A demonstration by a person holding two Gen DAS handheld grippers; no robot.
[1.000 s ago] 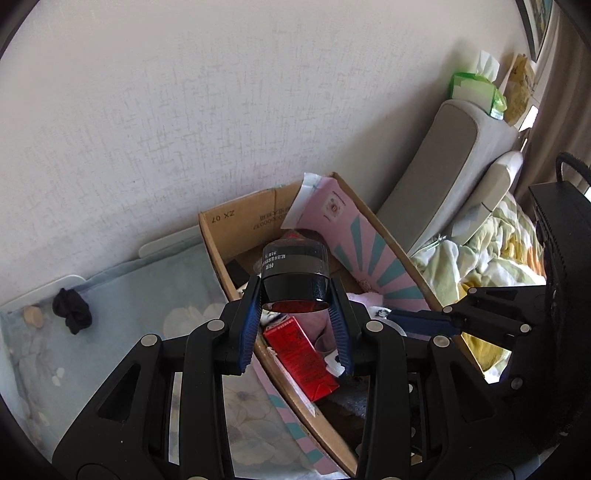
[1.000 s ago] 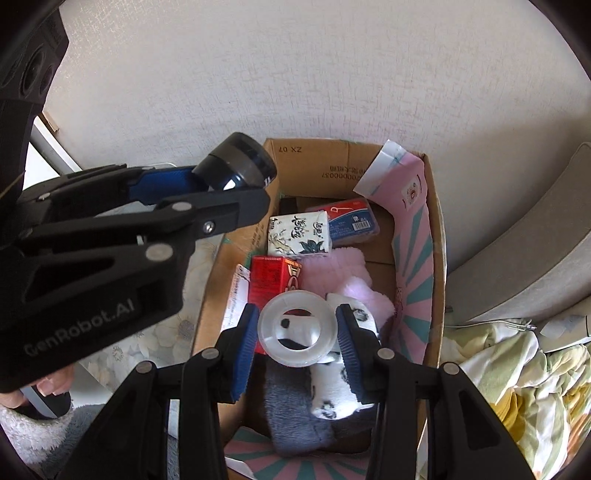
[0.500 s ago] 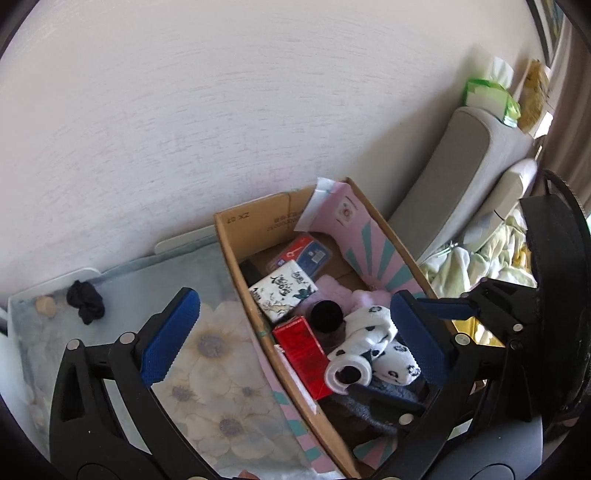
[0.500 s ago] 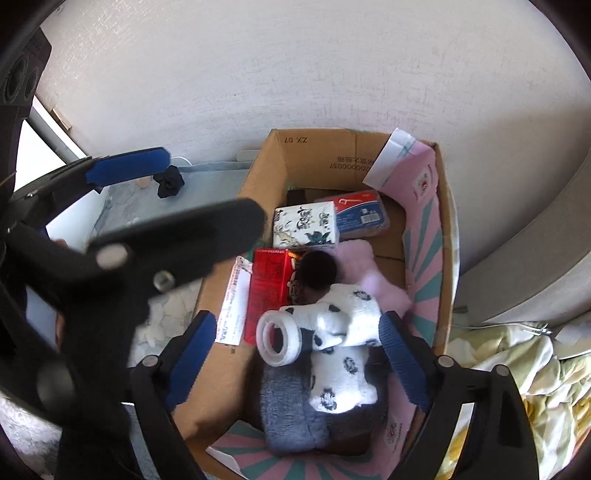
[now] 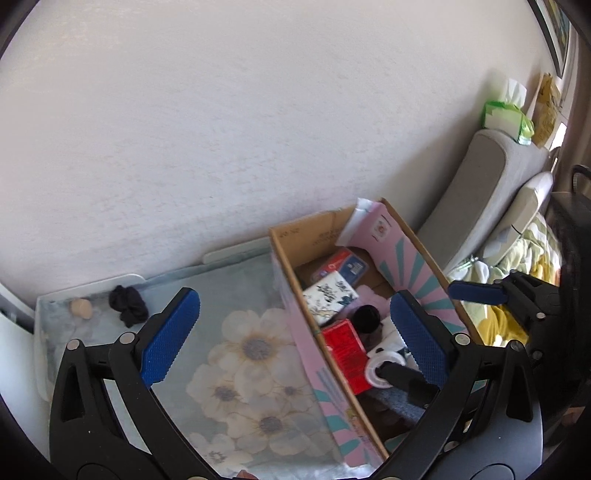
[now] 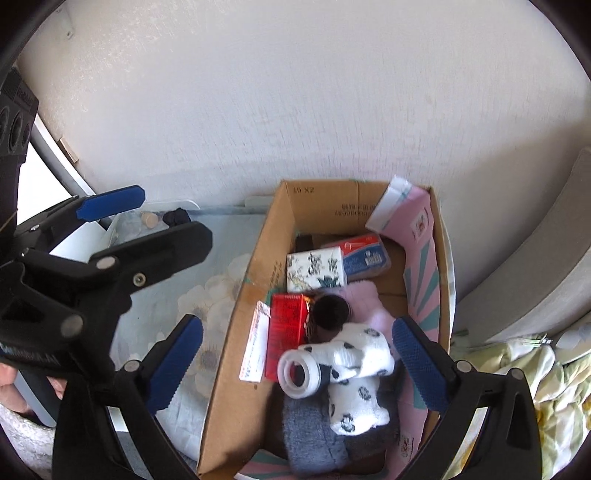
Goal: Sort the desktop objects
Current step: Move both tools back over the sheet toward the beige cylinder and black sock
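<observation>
Two ribbed-pad grippers (jaws wide), cardboard box (image 6: 255,291)

Pale textured wall (image 5: 229,122) fills the upper field in both views; soft daylight, a shadow band low along its base. Desk surface under a floral mat (image 5: 236,354), grey-blue with cream blossoms. Grey padded headboard (image 5: 476,195) leans against the wall at right. Green tissue pack (image 5: 508,118) sits on top of it. Rumpled yellow-green bedding (image 6: 535,373) below. Picture frame corner (image 5: 554,33) at upper right. White window frame (image 6: 55,173) at far left.
</observation>
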